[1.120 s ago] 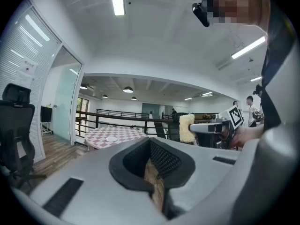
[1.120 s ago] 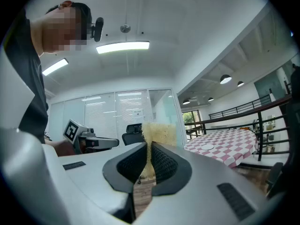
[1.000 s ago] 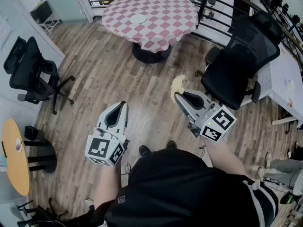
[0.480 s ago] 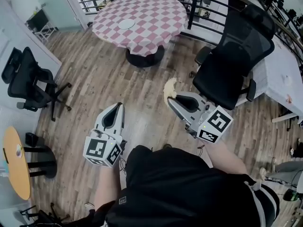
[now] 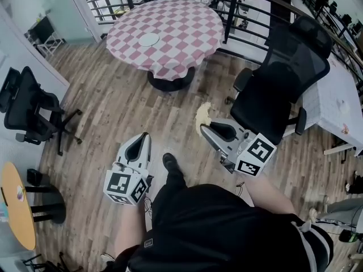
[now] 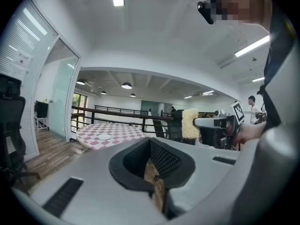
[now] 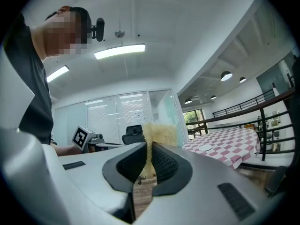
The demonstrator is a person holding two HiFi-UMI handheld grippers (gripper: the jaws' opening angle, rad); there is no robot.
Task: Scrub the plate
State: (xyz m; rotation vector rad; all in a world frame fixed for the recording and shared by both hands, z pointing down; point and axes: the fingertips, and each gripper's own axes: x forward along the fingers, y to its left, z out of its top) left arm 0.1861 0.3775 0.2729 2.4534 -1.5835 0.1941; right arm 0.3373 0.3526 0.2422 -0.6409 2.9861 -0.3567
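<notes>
A small white plate (image 5: pixel 149 39) lies on the round table with the red-and-white checked cloth (image 5: pixel 187 30), far ahead of me; it also shows as the plate (image 6: pixel 104 137) and the plate (image 7: pixel 205 148). My right gripper (image 5: pixel 202 123) is shut on a pale yellow scrubbing sponge (image 5: pixel 202 113), which sticks up between its jaws, sponge (image 7: pixel 158 134). My left gripper (image 5: pixel 145 135) is shut with nothing in it. Both grippers are held at waist height over the wooden floor, well short of the table.
A black office chair (image 5: pixel 283 78) stands close to the right of my right gripper. Another black chair (image 5: pixel 28 115) is at the left, an orange round table (image 5: pixel 14 203) at the lower left. A black railing (image 5: pixel 232 7) runs behind the checked table. A white table (image 5: pixel 340 89) is at the right.
The person has walked toward the checked table, which sits a little lower and nearer in view. A foot has stepped forward between the grippers. Both grippers keep their hold and pose.
</notes>
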